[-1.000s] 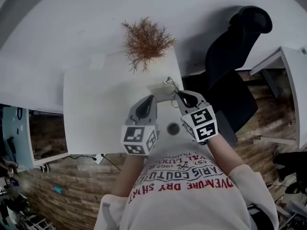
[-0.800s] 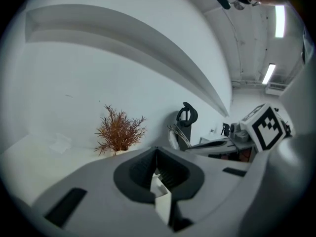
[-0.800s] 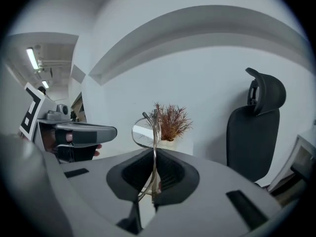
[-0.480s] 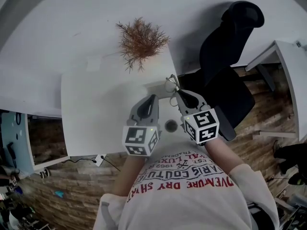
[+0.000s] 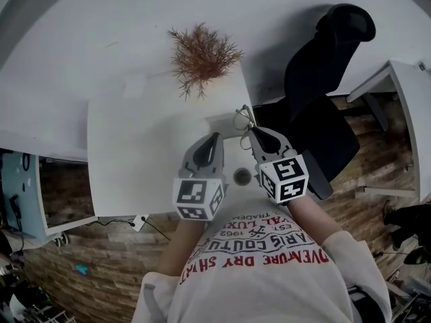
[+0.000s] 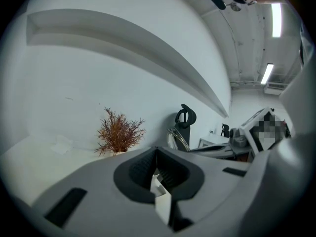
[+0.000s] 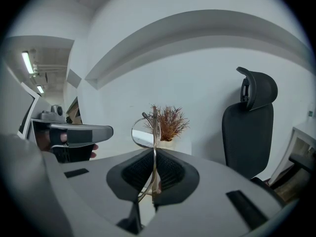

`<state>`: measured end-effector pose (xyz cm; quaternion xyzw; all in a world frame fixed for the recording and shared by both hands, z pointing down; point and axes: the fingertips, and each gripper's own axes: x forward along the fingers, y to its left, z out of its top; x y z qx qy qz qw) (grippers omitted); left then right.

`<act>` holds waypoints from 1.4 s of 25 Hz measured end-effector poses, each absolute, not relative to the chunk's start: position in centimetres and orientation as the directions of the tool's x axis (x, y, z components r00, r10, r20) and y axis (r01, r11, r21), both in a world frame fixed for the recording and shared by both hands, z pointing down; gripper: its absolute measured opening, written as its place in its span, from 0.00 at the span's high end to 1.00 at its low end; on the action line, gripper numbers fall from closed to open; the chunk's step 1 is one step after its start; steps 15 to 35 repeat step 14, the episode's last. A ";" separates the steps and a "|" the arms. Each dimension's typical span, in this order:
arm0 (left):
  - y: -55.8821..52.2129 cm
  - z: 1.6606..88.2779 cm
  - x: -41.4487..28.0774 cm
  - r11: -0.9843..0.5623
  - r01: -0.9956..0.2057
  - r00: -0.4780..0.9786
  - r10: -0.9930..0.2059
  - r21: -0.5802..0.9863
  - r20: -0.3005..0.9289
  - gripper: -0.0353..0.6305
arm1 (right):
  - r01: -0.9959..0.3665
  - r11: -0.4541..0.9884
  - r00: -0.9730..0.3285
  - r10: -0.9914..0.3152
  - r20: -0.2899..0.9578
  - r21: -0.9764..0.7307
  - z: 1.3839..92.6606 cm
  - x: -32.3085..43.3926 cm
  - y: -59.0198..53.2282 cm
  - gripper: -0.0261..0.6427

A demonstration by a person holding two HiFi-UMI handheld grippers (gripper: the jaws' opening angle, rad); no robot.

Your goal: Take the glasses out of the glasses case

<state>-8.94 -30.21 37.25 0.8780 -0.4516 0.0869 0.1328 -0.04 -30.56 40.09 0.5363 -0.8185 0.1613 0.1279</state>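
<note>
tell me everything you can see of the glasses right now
The glasses are thin, metal-looking wire frames with rounded clear lenses. The right gripper has its fingers shut on them edge-on, a lens sticking up past the tips, over the white table's right side, near the dried plant.

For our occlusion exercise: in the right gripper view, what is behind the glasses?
A dried reddish plant against the white wall. The glasses, clamped in the right gripper, cover its left edge, so the twigs there cannot be seen.
</note>
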 end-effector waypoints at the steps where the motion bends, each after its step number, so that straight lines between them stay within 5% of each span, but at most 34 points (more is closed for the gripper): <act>1: -30.2 37.3 -8.9 -0.556 -0.817 0.577 -0.770 0.157 0.272 0.94 | -0.919 0.372 -0.392 -0.837 0.382 -0.128 40.1 0.0 -30.6 0.92; 35: -30.8 37.7 -9.0 -0.540 -0.824 0.566 -0.778 0.168 0.274 0.94 | -0.920 0.374 -0.389 -0.833 0.393 -0.117 40.6 0.4 -31.6 0.92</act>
